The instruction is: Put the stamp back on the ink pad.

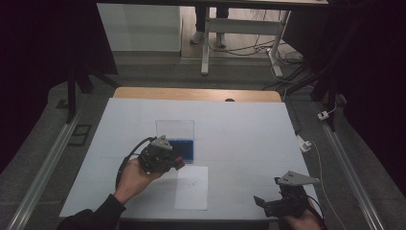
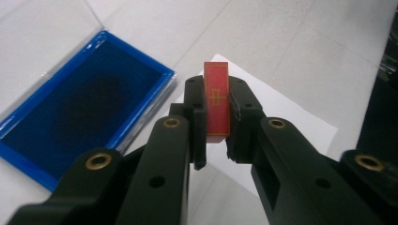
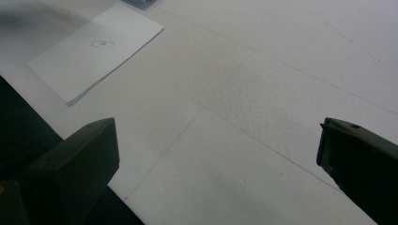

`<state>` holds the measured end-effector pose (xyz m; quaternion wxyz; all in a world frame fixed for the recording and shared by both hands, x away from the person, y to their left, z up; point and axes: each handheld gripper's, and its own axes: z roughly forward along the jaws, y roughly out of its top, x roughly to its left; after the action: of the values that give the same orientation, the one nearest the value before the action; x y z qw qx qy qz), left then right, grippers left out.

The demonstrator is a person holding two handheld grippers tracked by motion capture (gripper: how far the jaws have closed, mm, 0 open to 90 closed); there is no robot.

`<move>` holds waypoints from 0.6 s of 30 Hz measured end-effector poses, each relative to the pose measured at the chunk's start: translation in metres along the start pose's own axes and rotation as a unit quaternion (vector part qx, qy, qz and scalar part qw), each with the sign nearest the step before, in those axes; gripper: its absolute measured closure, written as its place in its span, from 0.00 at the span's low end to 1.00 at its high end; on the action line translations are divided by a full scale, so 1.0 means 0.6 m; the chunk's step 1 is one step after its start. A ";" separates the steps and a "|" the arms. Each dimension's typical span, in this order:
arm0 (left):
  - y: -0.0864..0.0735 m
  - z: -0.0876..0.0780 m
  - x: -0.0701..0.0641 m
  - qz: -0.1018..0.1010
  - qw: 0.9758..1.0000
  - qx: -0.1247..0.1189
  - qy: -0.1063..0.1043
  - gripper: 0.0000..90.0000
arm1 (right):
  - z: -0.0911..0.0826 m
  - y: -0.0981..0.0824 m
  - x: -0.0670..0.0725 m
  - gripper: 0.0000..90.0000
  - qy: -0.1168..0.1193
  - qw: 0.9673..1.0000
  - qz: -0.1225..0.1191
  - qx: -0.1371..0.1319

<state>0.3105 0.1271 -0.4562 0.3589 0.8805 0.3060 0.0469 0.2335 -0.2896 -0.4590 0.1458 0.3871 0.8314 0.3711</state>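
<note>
- A white-covered table (image 1: 249, 143) takes up the middle of the high view, with a wooden edge (image 1: 196, 94) along its far side.
- A white desk frame (image 1: 239, 28) stands on the floor at the top centre of the frame, with a person's shoes (image 1: 208, 38) beside its left leg.
- Loose cables (image 1: 282, 60) lie on the floor at upper right.
- Metal rails (image 1: 40, 167) run down both lower sides of the frame.
- A white plug (image 1: 324, 115) lies at the right, beside the table.

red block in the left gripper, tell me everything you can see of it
The red block is a small, narrow rectangular piece with a thin gold border and a gold mark on its face. It stands upright, clamped at its sides between the left gripper, above the white paper sheet, beside the blue tray.
</note>
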 end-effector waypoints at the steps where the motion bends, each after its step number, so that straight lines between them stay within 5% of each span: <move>1: 0.000 -0.001 0.002 -0.001 1.000 -0.001 0.000 0.89 | 0.000 0.000 0.000 0.00 0.000 1.000 0.000 0.000; 18: 0.014 -0.001 0.036 -0.020 0.999 -0.005 0.024 0.89 | 0.000 0.000 -0.002 0.00 0.000 1.000 0.004 0.000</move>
<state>0.3322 0.1351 -0.4529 0.3571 0.8708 0.3322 0.0623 0.2340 -0.2904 -0.4590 0.1447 0.3903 0.8298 0.3717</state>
